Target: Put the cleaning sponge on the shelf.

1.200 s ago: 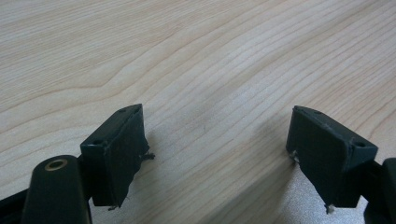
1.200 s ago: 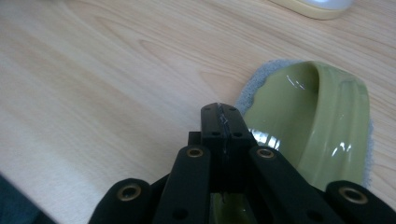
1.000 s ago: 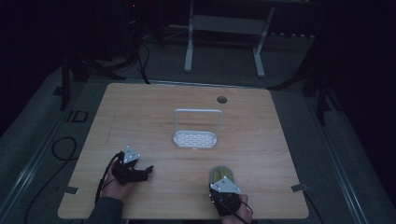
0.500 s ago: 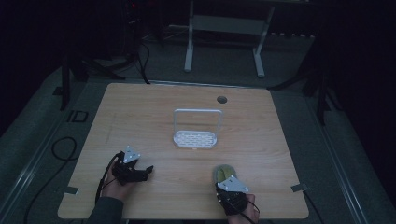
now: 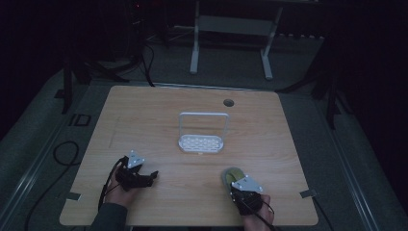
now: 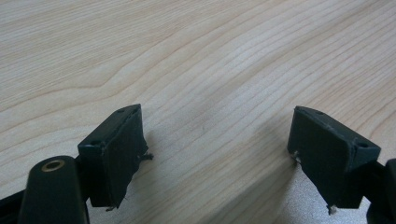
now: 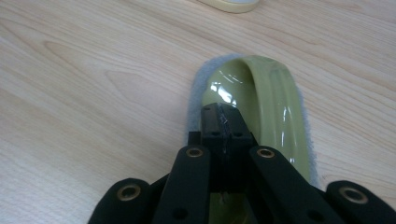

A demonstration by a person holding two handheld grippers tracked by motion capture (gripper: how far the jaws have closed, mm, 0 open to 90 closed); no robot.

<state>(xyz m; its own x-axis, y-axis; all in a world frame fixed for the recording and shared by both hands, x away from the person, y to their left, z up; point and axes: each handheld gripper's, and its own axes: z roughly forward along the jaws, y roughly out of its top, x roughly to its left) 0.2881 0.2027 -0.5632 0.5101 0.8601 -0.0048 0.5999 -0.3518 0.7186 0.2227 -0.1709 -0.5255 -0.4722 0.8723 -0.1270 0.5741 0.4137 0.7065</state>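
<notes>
An olive-green glossy oval dish [image 5: 232, 173] [image 7: 273, 107] with a grey fringe lies on the wooden table [image 5: 192, 106] near the front right. My right gripper [image 5: 239, 182] [image 7: 222, 116] is shut, its jaws pressed together on the dish's near left rim. A white rack [image 5: 202, 137] with an arched handle stands at the table's middle. At the front left my left gripper [image 5: 152, 176] [image 6: 217, 154] rests low over bare wood, jaws wide open with nothing between them.
A round cable hole [image 5: 228, 102] sits near the far edge. The rack's pale base [image 7: 229, 4] lies just beyond the dish. Cables [image 5: 62, 154] trail off the table's left side. A white frame [image 5: 231, 29] stands on the floor behind.
My right gripper has shifted a little to the right and slightly away, still shut at the dish. The left gripper has stayed put.
</notes>
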